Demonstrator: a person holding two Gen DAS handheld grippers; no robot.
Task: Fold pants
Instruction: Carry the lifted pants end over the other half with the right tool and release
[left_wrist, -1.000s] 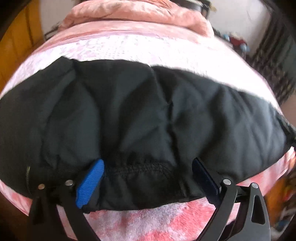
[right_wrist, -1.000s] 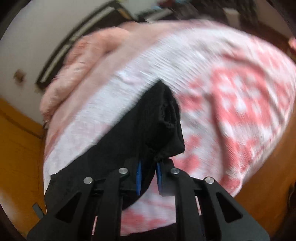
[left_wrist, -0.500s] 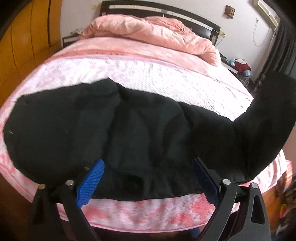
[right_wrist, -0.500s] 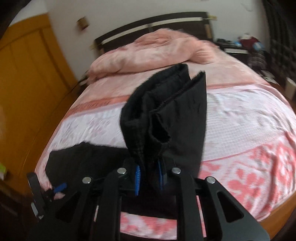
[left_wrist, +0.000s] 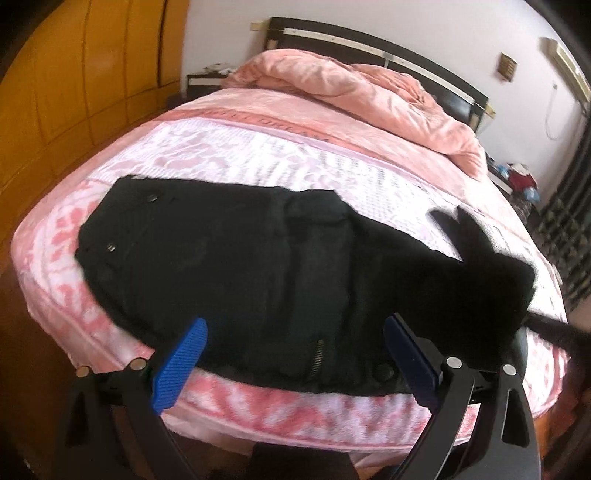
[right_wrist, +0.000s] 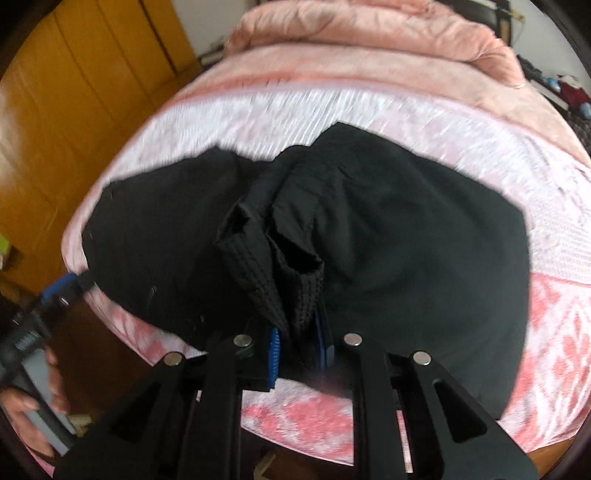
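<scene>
Since the earlier frames, the right gripper (right_wrist: 298, 347) has carried the leg ends across, over the part of the black pants (left_wrist: 258, 266) lying on the bed (left_wrist: 280, 410), and the left gripper (left_wrist: 291, 354) has drawn back from the cloth toward the bed edge.

Right jaws are clenched on the bunched hems (right_wrist: 273, 258), which stand up directly ahead of the pads. Beyond them, the rest of the pants spreads to both sides. The left jaws are released, wide apart, with nothing between them; the waist part with the zipper (left_wrist: 318, 356) lies just ahead of them, between the two blue fingers (left_wrist: 181, 365) in the left wrist view.

The long axis of the pants runs across both views, from side to side, parallel to the near bed edge. The doubled leg hangs toward the right of the left jaws. The right gripper is clearly the nearer one to the hems, since it holds them. Probably the coming move is to lay these hems down on the waist side, so the fold closes along this axis.
</scene>
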